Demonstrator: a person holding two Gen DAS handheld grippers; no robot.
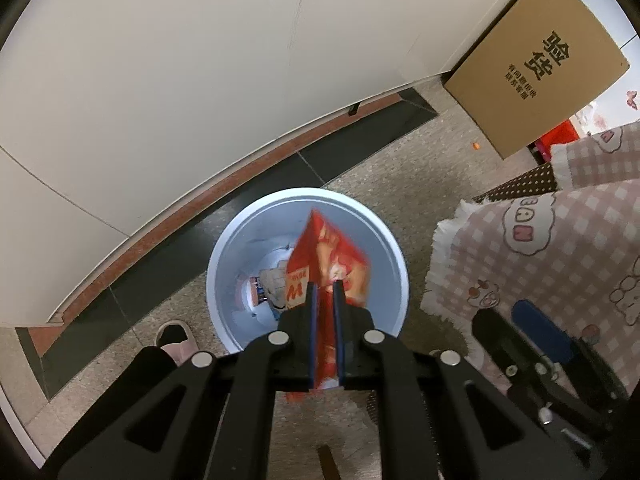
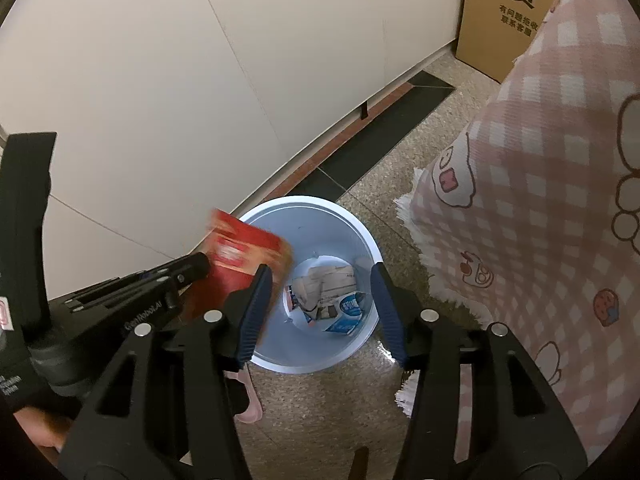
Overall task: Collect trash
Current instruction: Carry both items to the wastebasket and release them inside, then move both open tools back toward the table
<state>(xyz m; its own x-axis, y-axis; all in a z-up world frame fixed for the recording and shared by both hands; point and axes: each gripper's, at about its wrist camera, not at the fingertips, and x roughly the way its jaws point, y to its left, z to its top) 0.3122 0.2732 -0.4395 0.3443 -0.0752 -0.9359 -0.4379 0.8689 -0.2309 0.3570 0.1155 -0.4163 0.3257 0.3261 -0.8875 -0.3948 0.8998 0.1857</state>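
Left tongs [image 1: 325,286] are pinched nearly closed on a red snack wrapper [image 1: 334,256], its thin crinkled foil caught between the two dark blue pads. The wrapper hangs with its long axis running straight ahead of the tongs, directly over the mouth of the pale blue bin [image 1: 384,240] below, so a release here should, by my judgement, drop it inside. Right tongs [image 2: 322,280] stand wide with nothing between them, also aimed into the bin from just beside the left ones; the left is the one carrying the load.

Round, smooth and plastic, the bin narrows toward its base, where crumpled paper and printed packets [image 2: 332,292] already lie. It stands on a speckled stone floor [image 1: 400,160] near a dark tile border and a plain cream wall panel [image 1: 160,80]. A pink checked cloth with cartoon prints and a fringed edge [image 2: 540,200] hangs close on the right, and a brown cardboard box [image 1: 536,68] leans well beyond it. A pink slipper [image 1: 176,338] sits just beside the bin.
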